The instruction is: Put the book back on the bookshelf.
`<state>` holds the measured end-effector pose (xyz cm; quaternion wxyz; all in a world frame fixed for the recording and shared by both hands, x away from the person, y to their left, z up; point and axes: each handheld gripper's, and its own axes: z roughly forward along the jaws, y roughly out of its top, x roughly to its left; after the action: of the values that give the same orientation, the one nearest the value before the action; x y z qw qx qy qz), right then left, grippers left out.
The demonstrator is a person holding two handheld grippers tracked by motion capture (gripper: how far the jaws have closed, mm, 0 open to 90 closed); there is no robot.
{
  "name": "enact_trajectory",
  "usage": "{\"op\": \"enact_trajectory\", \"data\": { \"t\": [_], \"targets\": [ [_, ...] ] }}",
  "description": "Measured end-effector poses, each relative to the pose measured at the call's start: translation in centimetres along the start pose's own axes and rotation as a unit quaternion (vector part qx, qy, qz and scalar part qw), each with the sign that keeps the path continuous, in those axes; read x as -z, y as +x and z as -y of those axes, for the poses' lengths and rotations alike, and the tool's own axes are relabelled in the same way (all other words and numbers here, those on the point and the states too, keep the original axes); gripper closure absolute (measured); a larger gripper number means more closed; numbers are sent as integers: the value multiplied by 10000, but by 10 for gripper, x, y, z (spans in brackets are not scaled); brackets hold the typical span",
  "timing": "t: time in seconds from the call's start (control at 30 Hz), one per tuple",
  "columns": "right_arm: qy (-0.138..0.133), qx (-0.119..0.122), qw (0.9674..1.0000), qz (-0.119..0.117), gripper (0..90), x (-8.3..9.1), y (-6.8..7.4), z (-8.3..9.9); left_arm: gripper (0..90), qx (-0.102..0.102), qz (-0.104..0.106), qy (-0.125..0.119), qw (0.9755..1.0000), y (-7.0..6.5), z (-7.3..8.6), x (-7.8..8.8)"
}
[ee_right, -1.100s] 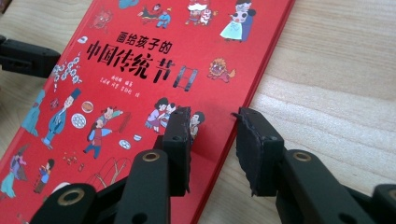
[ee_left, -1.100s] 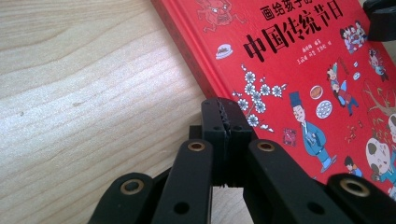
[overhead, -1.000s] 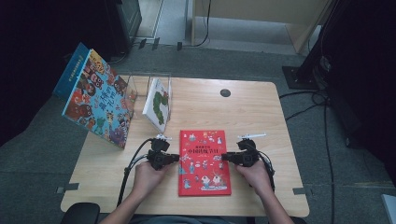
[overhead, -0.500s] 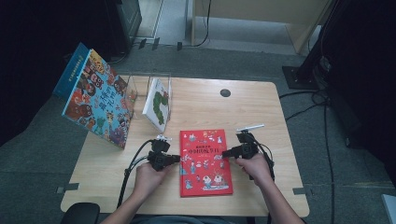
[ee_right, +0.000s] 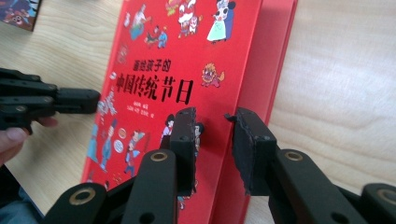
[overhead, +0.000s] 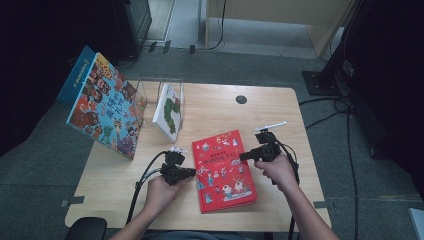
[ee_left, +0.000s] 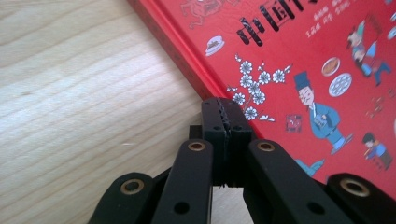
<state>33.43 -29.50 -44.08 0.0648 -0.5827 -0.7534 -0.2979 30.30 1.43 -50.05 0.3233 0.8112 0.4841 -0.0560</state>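
My left gripper (overhead: 192, 172), jaws together, nothing clamped, tip against left edge of red book (overhead: 223, 170) lying flat near middle of table (overhead: 280, 115). Keep it pressed as stop so book cannot slide left. My right gripper (overhead: 243, 156), jaws apart after closing partway, cover's right edge between pads, no squeeze yet. Close squarely on cover alone, then lift slowly, hinging about spine.
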Motion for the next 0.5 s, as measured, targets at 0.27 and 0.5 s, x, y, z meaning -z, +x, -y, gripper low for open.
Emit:
{"op": "enact_trajectory", "data": {
  "t": [0.27,0.5],
  "targets": [
    [97,304,9995,70,707,22,24,-20,900,-125,67,-14,9999,-6,1,-4],
    [289,608,9977,-24,707,33,55,-33,890,-95,90,3,9999,-4,0,-3]
  ]
}}
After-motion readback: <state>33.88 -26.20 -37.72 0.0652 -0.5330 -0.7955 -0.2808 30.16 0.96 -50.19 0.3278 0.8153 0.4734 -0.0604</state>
